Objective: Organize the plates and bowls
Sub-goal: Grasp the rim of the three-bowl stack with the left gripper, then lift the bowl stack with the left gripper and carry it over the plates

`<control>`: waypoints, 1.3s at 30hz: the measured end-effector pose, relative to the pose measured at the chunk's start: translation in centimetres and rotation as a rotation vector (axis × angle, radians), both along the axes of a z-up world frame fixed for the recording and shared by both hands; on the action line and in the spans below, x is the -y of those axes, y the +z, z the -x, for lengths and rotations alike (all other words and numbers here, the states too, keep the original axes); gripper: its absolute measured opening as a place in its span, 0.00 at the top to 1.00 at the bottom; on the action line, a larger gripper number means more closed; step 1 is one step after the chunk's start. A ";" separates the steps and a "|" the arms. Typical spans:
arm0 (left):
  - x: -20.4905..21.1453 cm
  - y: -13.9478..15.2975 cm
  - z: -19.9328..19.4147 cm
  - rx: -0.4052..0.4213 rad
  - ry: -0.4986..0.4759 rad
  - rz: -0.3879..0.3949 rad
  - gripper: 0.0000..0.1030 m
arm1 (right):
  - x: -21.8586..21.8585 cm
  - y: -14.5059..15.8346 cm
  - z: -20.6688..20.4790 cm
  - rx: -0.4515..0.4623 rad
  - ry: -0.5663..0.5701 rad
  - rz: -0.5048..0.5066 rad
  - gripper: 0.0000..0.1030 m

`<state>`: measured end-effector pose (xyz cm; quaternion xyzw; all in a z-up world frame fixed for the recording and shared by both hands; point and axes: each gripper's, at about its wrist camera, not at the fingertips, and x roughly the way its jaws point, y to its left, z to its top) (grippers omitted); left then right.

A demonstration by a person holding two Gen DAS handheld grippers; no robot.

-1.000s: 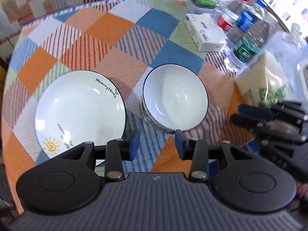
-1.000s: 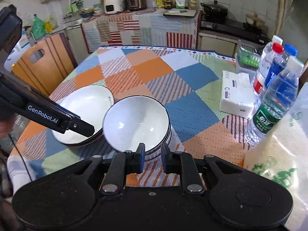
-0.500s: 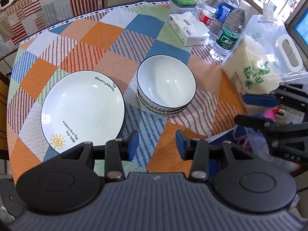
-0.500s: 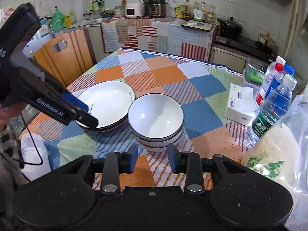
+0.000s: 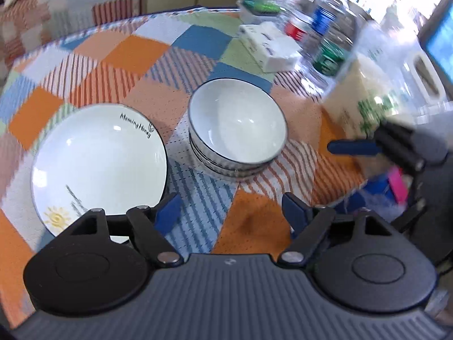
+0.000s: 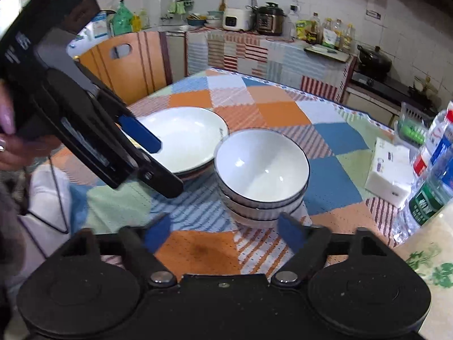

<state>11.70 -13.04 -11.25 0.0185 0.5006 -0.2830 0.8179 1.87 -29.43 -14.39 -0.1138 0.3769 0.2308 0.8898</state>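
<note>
Both grippers hang above the near edge of a round table [image 6: 283,113] covered by a patchwork cloth of orange, blue and striped squares. On that cloth a stack of white plates [image 5: 96,164] lies toward the left; the top one carries a small yellow sun and lines of dark lettering. Just beside it, to its right, sits a stack of white bowls [image 6: 262,164] with thin dark rims, three deep as the right wrist view shows them. Plates and bowls are close together, and whether their rims touch cannot be told.

The left gripper [image 5: 232,211] points down at the cloth in front of the gap between plates and bowls. Its jaws are opening, the blue pads stand well spread, and nothing lies between them but bare cloth. The right gripper [image 6: 223,232] points down just in front of the bowls. Its jaws are opening too, spread wide, with nothing held; the base of the bowl stack shows past the pads, apart from them.

Further right on the table stand a white tissue pack [image 6: 390,170], several water bottles [image 6: 433,175] and a clear bag of rice [image 5: 365,93]. A wooden chair [image 6: 127,59] stands behind the table in the right wrist view, and fingers of a hand [image 6: 11,141] grip the left gripper's body at that picture's left edge.
</note>
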 end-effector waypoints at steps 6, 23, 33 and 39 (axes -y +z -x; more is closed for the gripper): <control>-1.1 -3.1 -3.6 -0.086 0.160 0.155 0.22 | -0.2 -4.2 -2.8 -0.052 0.016 0.062 0.08; 1.5 -8.9 -6.4 -0.091 0.324 0.166 0.48 | 1.2 -9.6 -8.2 -0.062 -0.043 -0.078 0.07; 1.0 -9.4 -7.3 -0.143 0.330 0.212 0.60 | 1.7 -10.7 -9.1 -0.060 -0.005 -0.154 0.06; 1.3 -9.2 -7.1 -0.126 0.320 0.193 0.59 | 1.1 -10.7 -8.9 -0.045 -0.028 -0.142 0.06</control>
